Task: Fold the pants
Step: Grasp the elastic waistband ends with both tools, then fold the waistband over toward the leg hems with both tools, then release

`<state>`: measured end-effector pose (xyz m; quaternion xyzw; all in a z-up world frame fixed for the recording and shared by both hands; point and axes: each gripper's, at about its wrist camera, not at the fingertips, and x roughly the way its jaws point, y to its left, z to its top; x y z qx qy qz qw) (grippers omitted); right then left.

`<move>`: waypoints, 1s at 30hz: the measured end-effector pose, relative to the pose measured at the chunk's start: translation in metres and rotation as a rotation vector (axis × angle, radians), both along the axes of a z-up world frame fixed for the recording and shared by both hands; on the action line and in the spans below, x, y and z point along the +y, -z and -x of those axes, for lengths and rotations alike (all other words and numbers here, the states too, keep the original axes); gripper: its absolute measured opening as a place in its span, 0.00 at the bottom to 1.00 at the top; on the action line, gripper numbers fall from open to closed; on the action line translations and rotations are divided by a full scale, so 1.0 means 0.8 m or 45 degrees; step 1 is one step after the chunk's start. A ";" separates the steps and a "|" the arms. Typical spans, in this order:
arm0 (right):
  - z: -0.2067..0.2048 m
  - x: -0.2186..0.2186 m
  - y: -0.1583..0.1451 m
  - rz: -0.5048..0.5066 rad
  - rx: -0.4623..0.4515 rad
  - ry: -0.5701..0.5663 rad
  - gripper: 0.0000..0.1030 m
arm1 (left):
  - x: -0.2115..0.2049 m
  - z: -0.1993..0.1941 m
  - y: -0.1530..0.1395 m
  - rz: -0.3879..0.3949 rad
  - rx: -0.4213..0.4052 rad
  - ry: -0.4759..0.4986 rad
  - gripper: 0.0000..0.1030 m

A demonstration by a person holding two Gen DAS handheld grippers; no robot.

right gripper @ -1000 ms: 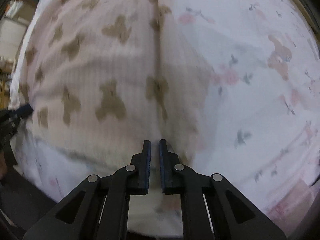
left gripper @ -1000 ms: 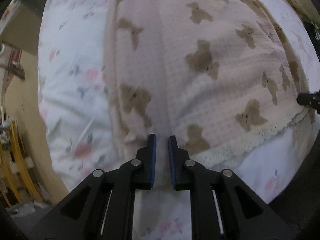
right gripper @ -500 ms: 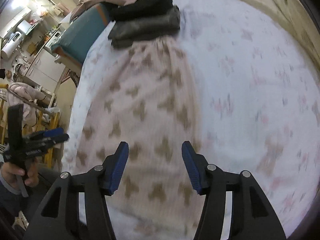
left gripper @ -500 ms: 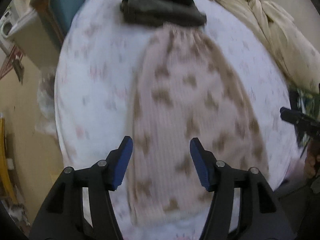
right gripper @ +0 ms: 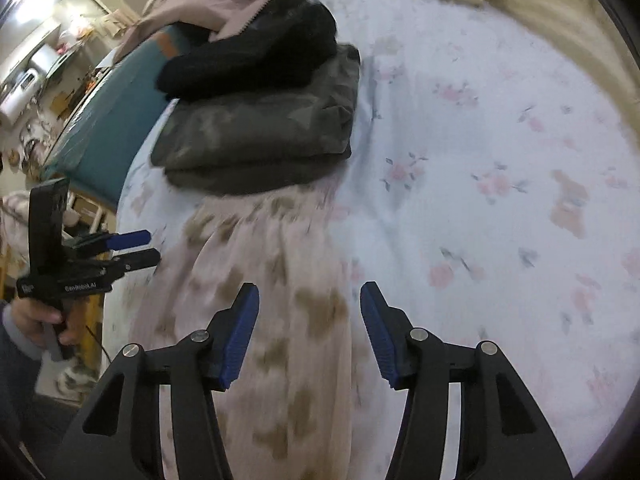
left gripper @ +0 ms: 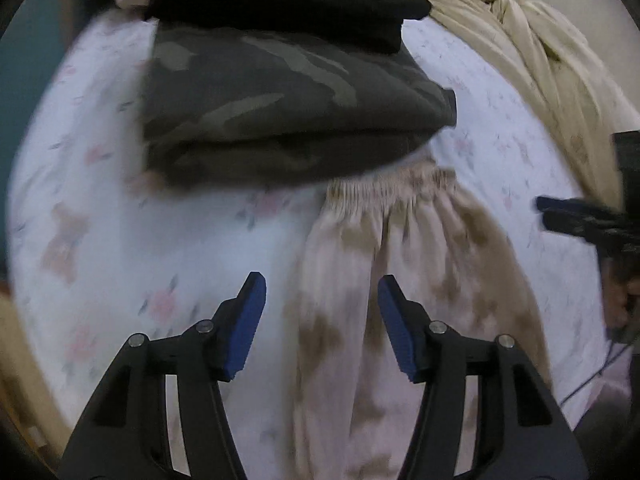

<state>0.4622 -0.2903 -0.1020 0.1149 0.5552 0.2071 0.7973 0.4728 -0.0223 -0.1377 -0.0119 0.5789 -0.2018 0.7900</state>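
Pink pants with brown bear prints (left gripper: 420, 280) lie flat on the bed, the gathered waistband (left gripper: 392, 192) at the far end against a stack of folded clothes. They also show in the right wrist view (right gripper: 272, 280). My left gripper (left gripper: 322, 320) is open and empty above the pants' left edge near the waist. My right gripper (right gripper: 308, 328) is open and empty above the pants' right side. The left gripper shows in the right wrist view (right gripper: 128, 248), and the right gripper's tips show in the left wrist view (left gripper: 568, 216).
A folded camouflage garment (left gripper: 280, 112) with a black one (left gripper: 280, 4) on top sits past the waistband. A cream duvet (left gripper: 520, 48) is bunched at the far right. The floral sheet (right gripper: 500, 184) covers the bed. A teal headboard (right gripper: 108, 120) and room clutter lie left.
Both grippers opened, let go of the pants' hem end, and moved up along the pants to the waistband end.
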 end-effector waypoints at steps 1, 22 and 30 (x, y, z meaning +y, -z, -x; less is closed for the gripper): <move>-0.010 0.003 0.009 -0.008 0.012 -0.008 0.53 | -0.001 -0.007 0.003 0.012 0.002 0.004 0.52; -0.029 0.056 -0.014 0.075 -0.186 -0.394 0.08 | -0.065 -0.011 -0.029 -0.057 -0.128 0.360 0.04; 0.081 0.043 -0.104 0.069 -0.328 -0.459 0.08 | -0.074 0.124 -0.138 -0.090 -0.409 0.533 0.04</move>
